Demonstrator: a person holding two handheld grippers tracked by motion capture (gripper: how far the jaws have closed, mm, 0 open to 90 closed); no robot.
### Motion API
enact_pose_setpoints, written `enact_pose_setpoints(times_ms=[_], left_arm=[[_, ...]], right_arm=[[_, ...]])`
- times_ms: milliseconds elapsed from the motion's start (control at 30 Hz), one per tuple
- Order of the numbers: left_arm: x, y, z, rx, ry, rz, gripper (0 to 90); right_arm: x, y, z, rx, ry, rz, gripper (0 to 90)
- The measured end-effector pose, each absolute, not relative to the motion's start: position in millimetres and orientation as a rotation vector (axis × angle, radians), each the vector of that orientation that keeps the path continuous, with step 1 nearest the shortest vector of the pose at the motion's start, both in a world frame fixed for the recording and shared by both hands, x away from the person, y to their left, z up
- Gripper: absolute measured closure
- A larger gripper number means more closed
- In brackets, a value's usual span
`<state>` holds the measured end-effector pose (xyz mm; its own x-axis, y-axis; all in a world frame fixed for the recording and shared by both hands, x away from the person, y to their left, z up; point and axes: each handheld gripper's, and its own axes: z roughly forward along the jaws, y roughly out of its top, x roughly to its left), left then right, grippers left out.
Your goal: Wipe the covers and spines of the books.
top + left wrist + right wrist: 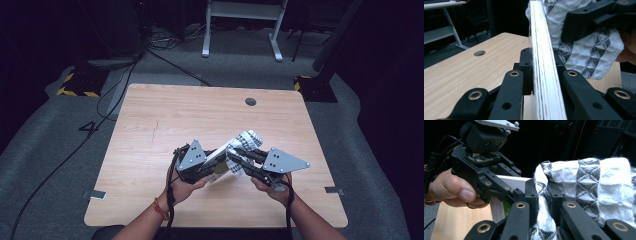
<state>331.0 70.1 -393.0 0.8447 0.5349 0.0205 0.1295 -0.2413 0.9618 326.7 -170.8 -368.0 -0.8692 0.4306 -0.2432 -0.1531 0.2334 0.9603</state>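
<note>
Thin flat white board (543, 62) with layered edge: centre frame, clamped edge-on in black left gripper (543, 75). Waffle-textured white cloth with black diamond weave (599, 187) (soft, bunched): pinched by black right gripper (543, 202), against board, above pale wood-grain table (165, 115).

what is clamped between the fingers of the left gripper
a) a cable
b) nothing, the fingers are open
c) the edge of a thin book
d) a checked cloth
c: in the left gripper view the left gripper has its fingers shut on the white page edge of the book, while the black-and-white cloth lies against the book's far side, held by the right gripper.
</note>
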Motion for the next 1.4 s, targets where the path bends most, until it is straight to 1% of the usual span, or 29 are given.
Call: enact_pose_setpoints(times_ms=[133, 233, 433, 533, 600, 800, 967, 1067, 1167, 1300, 1400], left_arm=[[331.6, 70.3, -393.8, 1.804, 0.509, 0.412, 78.4], [333.1, 74.3, -393.1, 1.786, 0.524, 0.411, 78.4], [333.1, 86.7, -384.3, 1.738, 0.537, 0.423, 78.4], [332.9, 86.8, -383.7, 1.736, 0.541, 0.429, 78.4], [332.9, 86.1, -384.1, 1.736, 0.543, 0.429, 78.5], [332.5, 82.2, -385.4, 1.741, 0.535, 0.412, 78.4], [333.2, 85.0, -384.5, 1.73, 0.54, 0.403, 78.3], [333.4, 89.2, -382.3, 1.714, 0.548, 0.405, 77.9], [333.1, 91.5, -380.7, 1.709, 0.554, 0.416, 77.1], [332.0, 90.1, -380.3, 1.721, 0.558, 0.453, 76.5], [330.8, 88.6, -379.6, 1.73, 0.552, 0.477, 76.8]], right_arm=[[328.7, -172.0, -370.4, 0.26, 2.065, 1.687, 82.5], [332.6, -172.7, -376.6, 0.276, 2.09, 1.615, 82.6], [345.6, -172.4, -405.4, 0.36, 2.176, 1.536, 82.5], [345.2, -162.7, -417.8, 0.353, 2.232, 1.533, 82.5], [343.4, -158.0, -420.2, 0.33, 2.25, 1.532, 82.5], [320.9, -121.6, -429.4, 0.125, 2.339, 1.523, 82.4], [317.4, -108.1, -446.7, 0.099, 2.4, 1.423, 82.5], [322.6, -110.1, -453.2, 0.131, 2.392, 1.345, 82.7], [335.6, -120.4, -455.2, 0.223, 2.351, 1.298, 82.9], [354.0, -139.8, -452.9, 0.373, 2.298, 1.327, 83.0], [359.2, -151.1, -446.3, 0.431, 2.26, 1.383, 82.9]])
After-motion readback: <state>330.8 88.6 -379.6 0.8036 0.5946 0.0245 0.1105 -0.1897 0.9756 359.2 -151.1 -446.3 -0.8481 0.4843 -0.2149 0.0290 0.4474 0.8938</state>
